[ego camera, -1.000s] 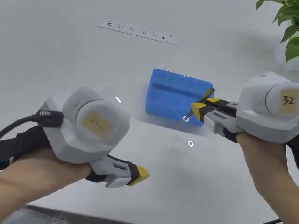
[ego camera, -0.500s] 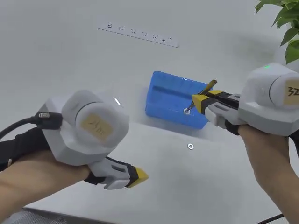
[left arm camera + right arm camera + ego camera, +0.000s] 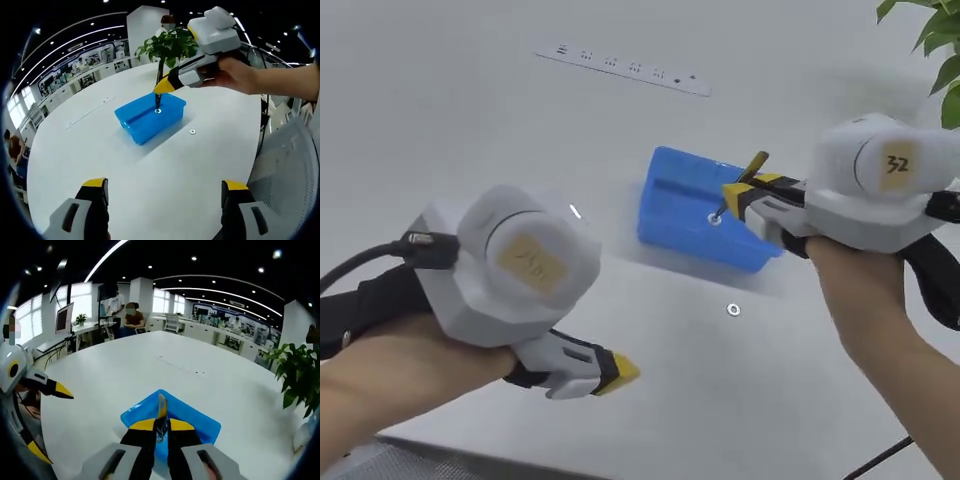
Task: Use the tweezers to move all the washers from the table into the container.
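Observation:
The blue container [image 3: 690,205] stands mid-table. My right gripper [image 3: 735,195] is shut on the tweezers [image 3: 738,185], whose tip holds a small washer [image 3: 715,219] above the container's inside. A second washer [image 3: 733,310] lies on the white table, in front of the container. My left gripper [image 3: 620,370] hovers low at the near left, away from both. Its own view shows its jaws wide apart around nothing [image 3: 165,200], with the container [image 3: 150,117], the held washer [image 3: 158,111] and the loose washer [image 3: 192,132] ahead. In the right gripper view the tweezers [image 3: 161,412] stand between the shut jaws, over the container [image 3: 200,425].
A white power strip [image 3: 625,68] lies at the far side of the table. A potted plant [image 3: 930,40] stands at the back right. Two people [image 3: 125,310] are at a distant desk. A cable [image 3: 880,462] runs near the front right edge.
My right gripper has lifted the tweezers and washer up and farther over the container. The left gripper and the loose washer have stayed put.

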Action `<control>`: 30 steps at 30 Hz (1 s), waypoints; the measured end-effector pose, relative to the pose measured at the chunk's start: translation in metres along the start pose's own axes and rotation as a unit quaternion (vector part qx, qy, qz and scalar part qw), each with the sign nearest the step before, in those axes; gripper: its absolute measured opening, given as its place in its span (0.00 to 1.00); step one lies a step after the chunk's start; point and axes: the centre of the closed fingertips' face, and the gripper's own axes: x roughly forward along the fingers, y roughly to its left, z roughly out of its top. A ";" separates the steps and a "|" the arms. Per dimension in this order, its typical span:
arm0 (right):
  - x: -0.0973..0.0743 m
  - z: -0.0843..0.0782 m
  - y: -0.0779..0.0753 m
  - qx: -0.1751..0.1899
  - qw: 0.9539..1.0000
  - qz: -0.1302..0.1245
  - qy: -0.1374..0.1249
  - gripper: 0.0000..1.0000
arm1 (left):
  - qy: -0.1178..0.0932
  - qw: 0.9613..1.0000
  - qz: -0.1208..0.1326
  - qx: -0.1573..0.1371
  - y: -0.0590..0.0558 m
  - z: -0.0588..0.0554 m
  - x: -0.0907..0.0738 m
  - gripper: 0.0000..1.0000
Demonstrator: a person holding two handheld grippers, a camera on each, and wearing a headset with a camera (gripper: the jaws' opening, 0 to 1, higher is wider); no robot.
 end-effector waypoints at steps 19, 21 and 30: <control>0.026 -0.030 0.001 0.005 0.999 0.003 0.040 0.04 | 0.000 1.000 0.001 -0.004 0.001 0.000 -0.001 0.96; 0.026 -0.030 0.001 0.006 0.999 0.003 0.041 0.04 | 0.000 1.000 0.001 -0.004 0.001 0.000 -0.001 0.96; 0.010 -0.016 -0.001 0.022 1.000 0.000 0.017 0.04 | -0.003 1.000 0.001 -0.005 0.001 0.001 -0.002 0.96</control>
